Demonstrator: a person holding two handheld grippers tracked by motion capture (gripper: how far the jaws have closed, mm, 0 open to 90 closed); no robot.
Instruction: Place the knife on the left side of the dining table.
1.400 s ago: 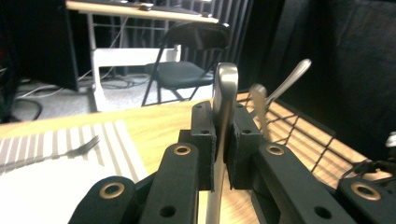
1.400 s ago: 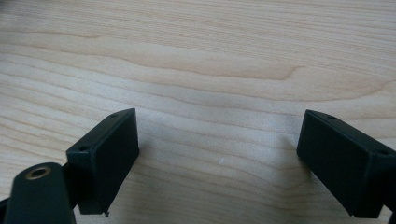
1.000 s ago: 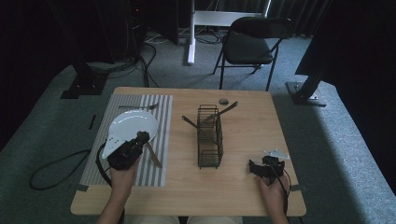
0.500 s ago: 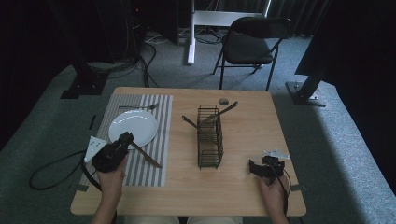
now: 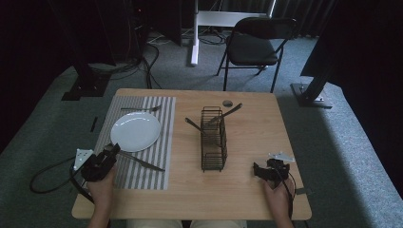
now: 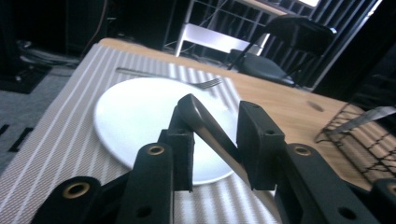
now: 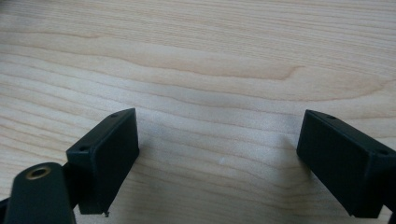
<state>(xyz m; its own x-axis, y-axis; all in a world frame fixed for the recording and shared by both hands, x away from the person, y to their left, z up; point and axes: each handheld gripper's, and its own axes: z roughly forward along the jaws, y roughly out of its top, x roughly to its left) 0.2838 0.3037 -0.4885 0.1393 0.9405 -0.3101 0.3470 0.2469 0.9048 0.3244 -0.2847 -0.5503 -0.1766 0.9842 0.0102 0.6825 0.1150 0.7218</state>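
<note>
Knife (image 5: 141, 161), dark handle, lying aslant on the striped placemat (image 5: 157, 123), its handle end beside the near rim of the white plate (image 5: 136, 131); no brand or lettering legible on any item. Left gripper (image 6: 212, 140) low over the placemat's near left corner, pointing toward the plate; its jaws have just been opening, and the knife handle (image 6: 205, 123) passes between them, leaning against the left one, released. Right gripper (image 7: 217, 154) low over bare wood near the table's (image 5: 266, 199) front right edge, jaws spread wide, nothing between them. Fork (image 5: 140, 109) beyond the plate. Wire cutlery basket (image 5: 214, 137) mid-table holding utensils; open wood between it and each gripper.
</note>
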